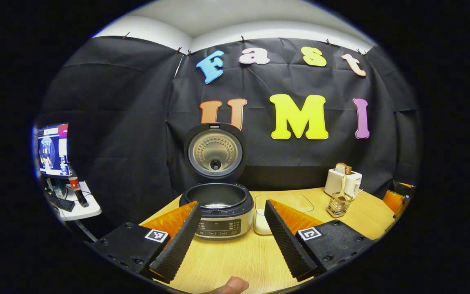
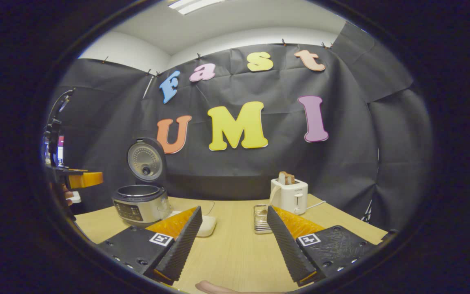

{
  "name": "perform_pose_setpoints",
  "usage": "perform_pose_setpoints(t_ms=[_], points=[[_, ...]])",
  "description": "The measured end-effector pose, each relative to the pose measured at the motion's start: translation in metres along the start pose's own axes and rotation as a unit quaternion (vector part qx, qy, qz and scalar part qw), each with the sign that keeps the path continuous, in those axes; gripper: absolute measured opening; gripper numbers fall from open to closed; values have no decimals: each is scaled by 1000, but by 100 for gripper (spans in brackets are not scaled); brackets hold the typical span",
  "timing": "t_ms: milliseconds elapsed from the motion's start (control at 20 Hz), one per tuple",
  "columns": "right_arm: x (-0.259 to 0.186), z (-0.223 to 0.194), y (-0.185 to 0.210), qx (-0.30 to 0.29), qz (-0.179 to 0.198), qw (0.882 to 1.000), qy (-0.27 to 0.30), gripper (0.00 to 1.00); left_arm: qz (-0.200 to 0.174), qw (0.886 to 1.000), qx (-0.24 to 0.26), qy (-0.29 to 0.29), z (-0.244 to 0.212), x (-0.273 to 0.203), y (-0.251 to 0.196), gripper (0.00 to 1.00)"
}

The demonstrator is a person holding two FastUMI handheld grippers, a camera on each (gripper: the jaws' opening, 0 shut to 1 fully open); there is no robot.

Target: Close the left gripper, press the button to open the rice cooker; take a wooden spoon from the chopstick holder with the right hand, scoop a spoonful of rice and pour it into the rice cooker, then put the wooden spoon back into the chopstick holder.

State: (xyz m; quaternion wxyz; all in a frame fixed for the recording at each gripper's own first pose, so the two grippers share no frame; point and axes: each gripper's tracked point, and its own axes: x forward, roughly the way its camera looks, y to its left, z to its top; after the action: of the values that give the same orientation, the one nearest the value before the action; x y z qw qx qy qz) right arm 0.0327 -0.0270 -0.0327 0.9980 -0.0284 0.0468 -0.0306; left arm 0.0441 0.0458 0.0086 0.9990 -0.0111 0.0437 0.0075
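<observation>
Rice cooker (image 1: 217, 204), one, on my bench (image 1: 243, 257) with lid raised; only a pale glimmer shows in its pot. Chopstick holder (image 1: 338, 205), one, beside the toaster (image 1: 343, 181), holds one wooden spoon (image 1: 342, 192); my right tool's finger partly hides it in the right gripper view. My left tool (image 1: 232, 228) and right tool (image 2: 233, 232), two, both gape with nothing between the fingers.

The left gripper (image 1: 232, 241) hangs above the table with its jaws spread wide and nothing between them, a fingertip (image 1: 231, 286) showing just below. The right gripper (image 2: 231, 245) hangs likewise, jaws wide apart and empty, with a finger (image 2: 214, 288) beneath
</observation>
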Motion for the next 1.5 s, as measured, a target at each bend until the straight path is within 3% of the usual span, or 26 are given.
perform_pose_setpoints(t_ms=[200, 400, 450, 500, 550, 650, 850, 1050, 1150, 1200, 1500], points=[[27, 4, -32, -13, -34, 999, 7, 95, -6, 1000, -19, -5, -12, -12, -4, 99], [68, 6, -47, -33, -32, 998, 30, 96, -7, 1000, -24, -9, -16, -17, 0, 99], [81, 9, -49, -40, -30, 998, 32, 92, -6, 1000, -23, -17, -14, -17, 2, 99], [95, 11, -52, -47, -34, 998, 38, 96, -1, 1000, -22, -19, -13, -18, 5, 99], [111, 11, -55, -53, -33, 997, 42, 92, 4, 1000, -21, -16, -15, -17, 9, 99], [144, 7, -60, -55, -31, 996, 58, 96, 16, 999, -25, -23, -12, -16, 18, 99], [211, -27, -81, -14, -40, 990, 136, 96, 27, 999, -36, -27, -12, -15, 30, 99], [272, -44, -104, 18, -49, 982, 179, 96, 42, 999, -15, -28, -15, -8, 36, 99], [297, -49, -115, 33, -53, 977, 202, 90, 47, 999, -6, -27, -19, -4, 37, 99], [308, -54, -120, 38, -55, 974, 216, 95, 48, 998, -5, -27, -19, -3, 37, 99], [367, -76, -127, 74, -36, 960, 266, 93, 46, 999, 15, -18, -29, 7, 29, 99]])
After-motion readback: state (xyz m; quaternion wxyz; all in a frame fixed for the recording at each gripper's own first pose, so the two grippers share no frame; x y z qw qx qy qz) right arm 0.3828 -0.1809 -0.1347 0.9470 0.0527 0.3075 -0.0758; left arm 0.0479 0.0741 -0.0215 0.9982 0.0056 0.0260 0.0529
